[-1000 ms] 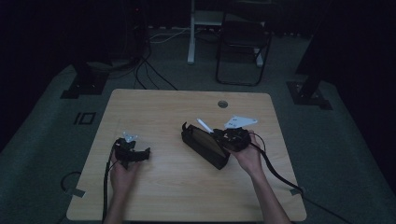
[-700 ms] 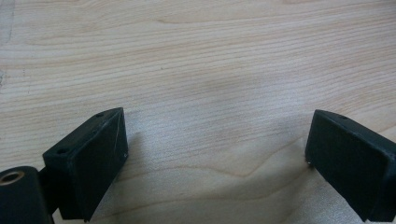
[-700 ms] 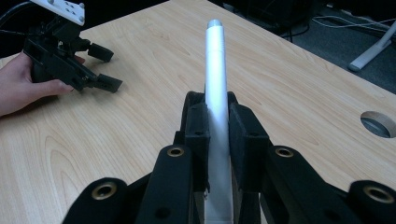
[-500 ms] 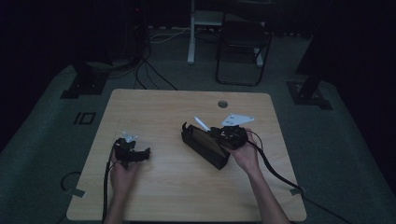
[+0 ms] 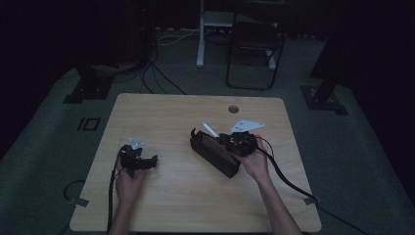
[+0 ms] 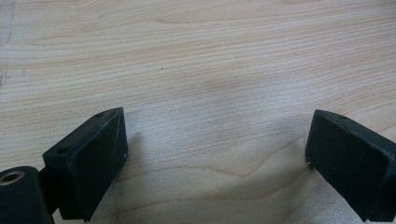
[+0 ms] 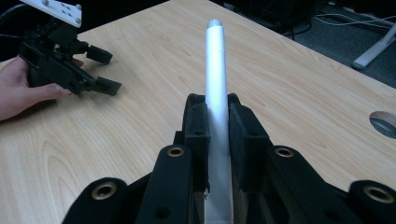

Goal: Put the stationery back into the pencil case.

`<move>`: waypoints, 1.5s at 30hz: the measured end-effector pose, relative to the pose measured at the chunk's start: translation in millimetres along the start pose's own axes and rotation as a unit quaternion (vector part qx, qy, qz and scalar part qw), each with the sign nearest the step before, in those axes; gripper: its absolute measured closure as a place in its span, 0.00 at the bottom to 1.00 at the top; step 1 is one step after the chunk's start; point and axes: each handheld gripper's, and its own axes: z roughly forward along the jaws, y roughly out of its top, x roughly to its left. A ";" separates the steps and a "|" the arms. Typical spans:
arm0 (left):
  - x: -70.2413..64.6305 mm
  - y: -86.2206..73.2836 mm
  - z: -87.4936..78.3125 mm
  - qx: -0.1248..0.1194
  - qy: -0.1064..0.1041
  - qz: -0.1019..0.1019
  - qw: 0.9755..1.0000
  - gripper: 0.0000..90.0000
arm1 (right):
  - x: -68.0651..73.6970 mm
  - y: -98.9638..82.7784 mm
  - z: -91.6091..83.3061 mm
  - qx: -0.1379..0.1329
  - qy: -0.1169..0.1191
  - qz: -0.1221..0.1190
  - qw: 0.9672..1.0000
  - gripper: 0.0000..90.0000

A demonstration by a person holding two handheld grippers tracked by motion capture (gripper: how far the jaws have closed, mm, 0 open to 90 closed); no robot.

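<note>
A long black case (image 5: 215,155) lies slantwise on the wooden table (image 5: 171,112), right of centre. My right gripper (image 5: 222,139) hovers over the case's far end, shut on a white pen (image 5: 210,129) that points up and to the left. In the right gripper view the pen (image 7: 216,79) sticks out forward from between the closed pads (image 7: 198,123). My left gripper (image 5: 152,160) rests at the table's left, held by a hand, open and empty. Its pads (image 6: 93,154) stand wide apart over bare wood, and the left gripper (image 7: 105,70) appears far off, at the upper left.
A round cable hole (image 5: 233,108) sits near the table's far edge. Beyond the table stand a dark chair (image 5: 254,44), a white post (image 5: 200,34) and black stand bases (image 5: 88,88) with cables on the floor. A cable (image 5: 284,176) trails from my right gripper off the right edge.
My right gripper with the pen has shifted slightly to the left above the case. The left gripper has stayed in place.
</note>
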 end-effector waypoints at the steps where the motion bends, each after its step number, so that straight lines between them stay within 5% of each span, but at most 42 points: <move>1: -0.1 -0.1 0.0 0.000 0.000 0.000 1.000 0.07 | -0.1 -0.2 0.7 0.001 0.000 0.000 1.000 0.87; 45: -0.4 -0.2 0.1 -0.002 0.000 -0.001 1.000 0.07 | -7.3 -17.5 31.7 0.040 0.006 0.010 0.999 0.87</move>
